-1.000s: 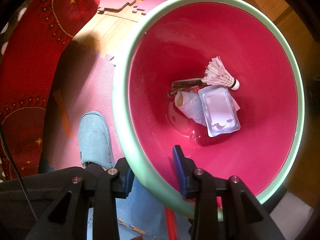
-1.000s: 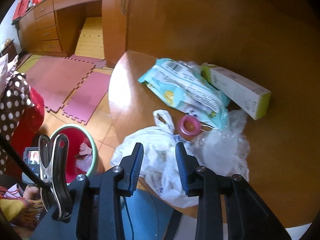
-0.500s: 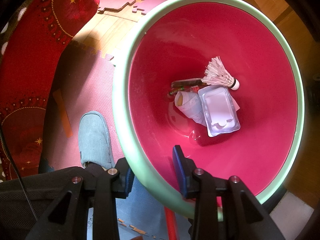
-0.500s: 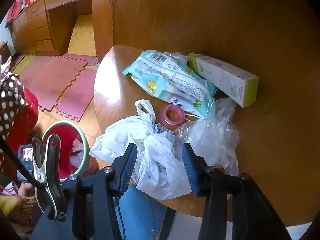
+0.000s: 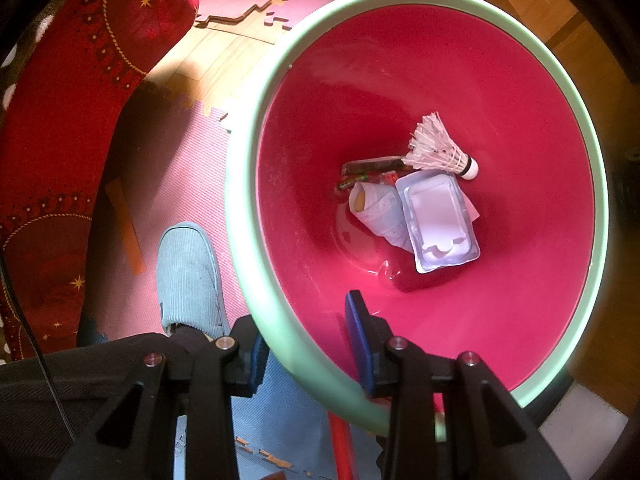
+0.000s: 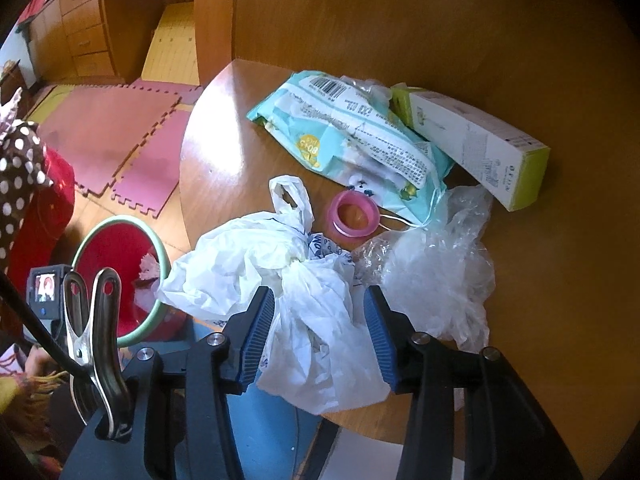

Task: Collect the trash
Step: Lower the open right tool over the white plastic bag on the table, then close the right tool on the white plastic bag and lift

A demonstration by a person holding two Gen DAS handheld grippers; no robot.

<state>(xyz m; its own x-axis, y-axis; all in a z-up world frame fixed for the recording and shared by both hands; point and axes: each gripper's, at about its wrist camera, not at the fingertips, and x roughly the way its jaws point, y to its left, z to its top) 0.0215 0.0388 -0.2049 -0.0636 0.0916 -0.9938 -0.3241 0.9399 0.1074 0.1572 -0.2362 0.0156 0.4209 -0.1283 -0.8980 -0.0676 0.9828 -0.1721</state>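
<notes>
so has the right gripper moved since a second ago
Yes. The right gripper has come closer over the white plastic bag, which now lies between its open fingers, and the round wooden table fills more of the right wrist view.

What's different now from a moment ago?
The right gripper spread its fingers wider and came down closer over the white plastic bag, which sits between them ungripped. The left gripper stays clamped on the bin's rim; the trash inside hasn't moved.
</notes>
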